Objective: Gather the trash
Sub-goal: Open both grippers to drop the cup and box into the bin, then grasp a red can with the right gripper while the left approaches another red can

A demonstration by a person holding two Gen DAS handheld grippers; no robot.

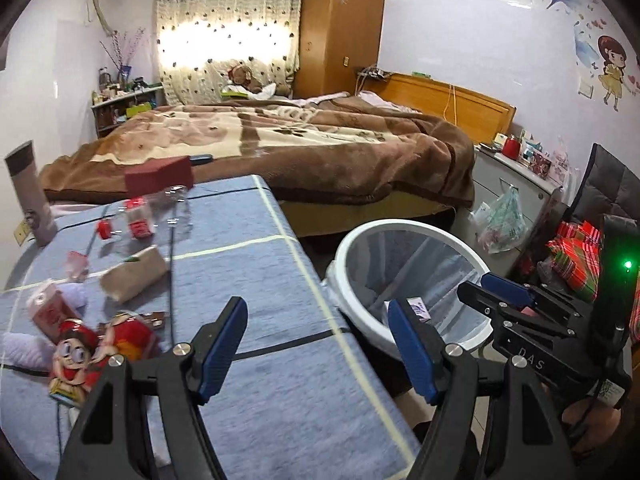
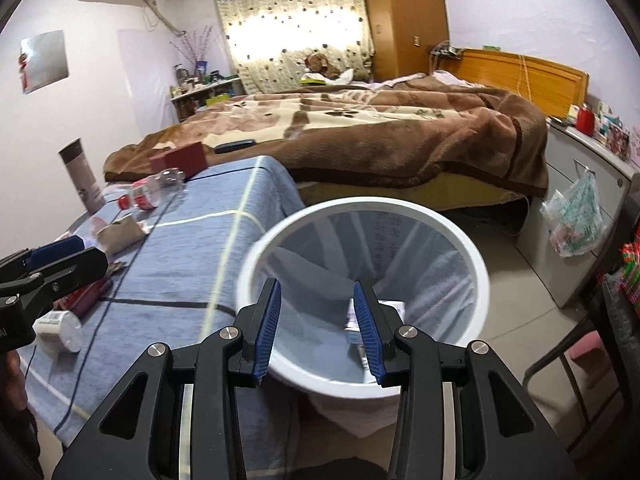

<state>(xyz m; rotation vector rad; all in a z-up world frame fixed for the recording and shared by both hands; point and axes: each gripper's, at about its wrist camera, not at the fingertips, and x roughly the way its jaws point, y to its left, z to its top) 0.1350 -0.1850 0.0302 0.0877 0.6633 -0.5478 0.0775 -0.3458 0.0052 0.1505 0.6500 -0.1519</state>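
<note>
A white trash bin (image 2: 478, 264) with a clear liner stands on the floor beside the table; a small white carton (image 2: 390, 310) lies inside it. My right gripper (image 2: 318, 326) is open and empty, above the bin's near rim. My left gripper (image 1: 316, 348) is open and empty over the table's right edge, with the bin (image 1: 352, 244) to its right. Trash lies on the blue tablecloth (image 1: 280, 280): a red cartoon packet (image 1: 76, 356), a pink carton (image 1: 48, 310), a crumpled brown paper (image 1: 134, 274) and a clear bottle with red cap (image 1: 136, 218). My right gripper (image 1: 492, 292) shows over the bin.
A red box (image 1: 160, 176) and a tall grey tube (image 1: 30, 194) stand at the table's far end. A bed with a brown blanket (image 1: 280, 140) lies behind. A grey cabinet (image 2: 580, 216) with a hanging plastic bag (image 2: 576, 220) and a chair (image 2: 568, 364) are right of the bin.
</note>
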